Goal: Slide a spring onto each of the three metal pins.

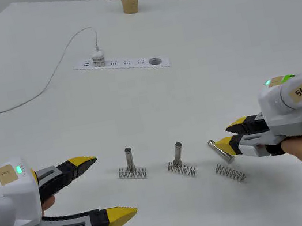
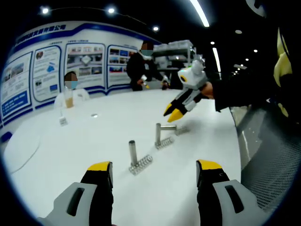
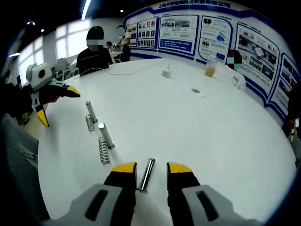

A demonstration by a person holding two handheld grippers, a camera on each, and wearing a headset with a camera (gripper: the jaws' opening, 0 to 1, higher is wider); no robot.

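The white table (image 1: 204, 80) carries everything in one row before you. Your left gripper (image 1: 112, 185) hovers short of the row, jaws spread wide and empty, presumably ready to take a spring. Your right gripper (image 1: 224, 135) has its jaws parted either side of the tilted right pin (image 3: 146, 174), not clearly gripping it, likely to steady it. The left pin (image 1: 129, 156) and middle pin (image 1: 178, 151) stand upright. The left spring (image 1: 133, 173), middle spring (image 1: 182, 169) and right spring (image 1: 230, 172) lie flat beside their pins, none threaded on.
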